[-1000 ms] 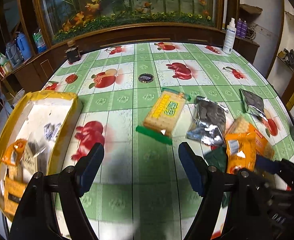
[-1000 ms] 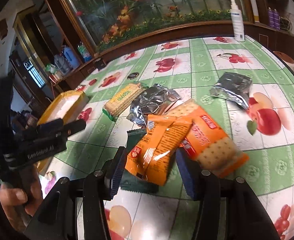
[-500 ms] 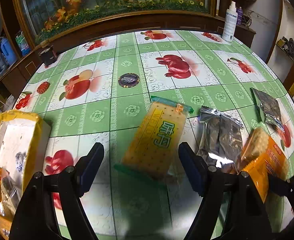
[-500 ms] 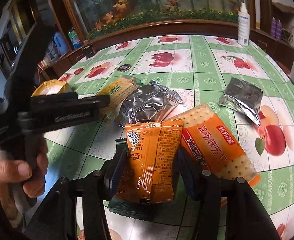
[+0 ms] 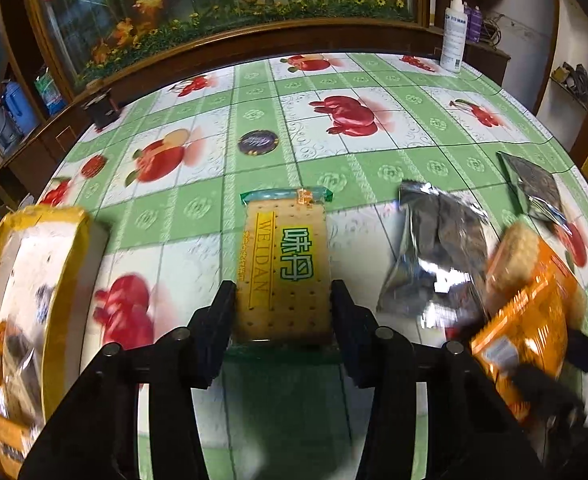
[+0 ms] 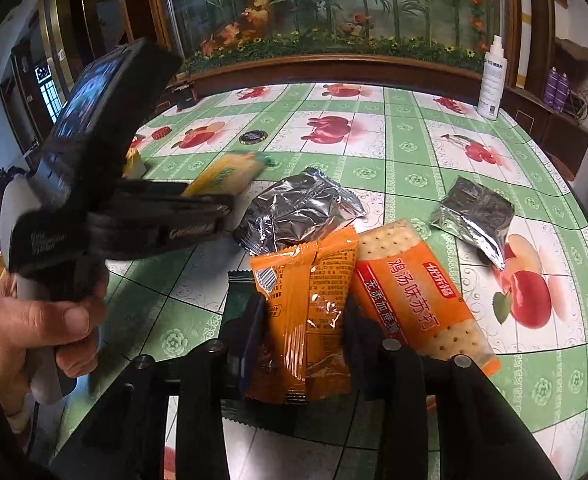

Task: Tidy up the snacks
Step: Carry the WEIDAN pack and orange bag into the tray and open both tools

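A yellow cracker pack (image 5: 283, 256) with a green end lies lengthwise on the fruit-print tablecloth. My left gripper (image 5: 281, 300) straddles its near half, and the closing jaws touch both long sides. In the right wrist view an orange snack packet (image 6: 306, 280) lies across a dark green packet (image 6: 239, 292). My right gripper (image 6: 304, 320) is closing on the orange packet, pads against its edges. An orange-labelled cracker pack (image 6: 418, 296) lies just right of it.
A yellow box (image 5: 63, 216) holding several snacks stands at the table's left edge. Two silver packets (image 6: 298, 212) (image 6: 474, 212) lie beyond the orange ones. A dark round disc (image 5: 258, 142) sits mid-table and a white spray bottle (image 5: 454, 36) far right. A hand (image 6: 33, 320) holds the left gripper.
My left gripper moved forward and down onto the yellow cracker pack, and its jaws narrowed against it. The right jaws closed in on the orange packet, which now points straight ahead.
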Demonstrator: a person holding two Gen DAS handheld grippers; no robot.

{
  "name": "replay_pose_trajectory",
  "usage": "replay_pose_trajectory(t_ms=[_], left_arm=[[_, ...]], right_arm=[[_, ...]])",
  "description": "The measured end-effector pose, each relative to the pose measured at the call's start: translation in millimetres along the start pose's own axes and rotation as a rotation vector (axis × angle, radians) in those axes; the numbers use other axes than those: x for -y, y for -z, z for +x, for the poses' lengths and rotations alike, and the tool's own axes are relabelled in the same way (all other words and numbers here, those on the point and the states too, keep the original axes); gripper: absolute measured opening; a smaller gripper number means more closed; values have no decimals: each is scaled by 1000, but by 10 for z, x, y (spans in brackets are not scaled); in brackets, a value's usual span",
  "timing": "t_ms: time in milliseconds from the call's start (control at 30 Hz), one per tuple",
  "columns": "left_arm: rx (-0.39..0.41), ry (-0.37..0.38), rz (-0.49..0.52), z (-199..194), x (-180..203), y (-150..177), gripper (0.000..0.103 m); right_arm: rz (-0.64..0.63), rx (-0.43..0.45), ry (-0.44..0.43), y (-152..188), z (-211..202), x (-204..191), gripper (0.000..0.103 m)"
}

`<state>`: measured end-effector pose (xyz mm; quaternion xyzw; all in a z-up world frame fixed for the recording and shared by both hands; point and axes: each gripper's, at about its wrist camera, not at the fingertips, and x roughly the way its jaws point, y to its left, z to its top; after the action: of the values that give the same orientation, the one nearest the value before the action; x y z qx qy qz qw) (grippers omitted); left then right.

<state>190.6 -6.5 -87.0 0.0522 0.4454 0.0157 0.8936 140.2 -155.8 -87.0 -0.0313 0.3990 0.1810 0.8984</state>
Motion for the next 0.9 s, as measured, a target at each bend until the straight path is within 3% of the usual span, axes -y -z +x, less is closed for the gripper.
replay_pose_trajectory(t_ms=[300, 433, 633, 900], left_arm=[[155, -93, -115, -1084, -503, 592, 45], [186, -148, -167, -1386, -719, 812, 45], [213, -226, -203, -1600, -944, 990, 45], [218, -252, -261, -1651, -1229, 1139, 45]], right_arm=[[118, 8, -222, 188, -264, 87, 27], [124, 1, -260, 276, -299, 16, 26], [127, 1, -324, 343, -353, -135, 26], [79, 11, -390, 274, -423, -514, 26]])
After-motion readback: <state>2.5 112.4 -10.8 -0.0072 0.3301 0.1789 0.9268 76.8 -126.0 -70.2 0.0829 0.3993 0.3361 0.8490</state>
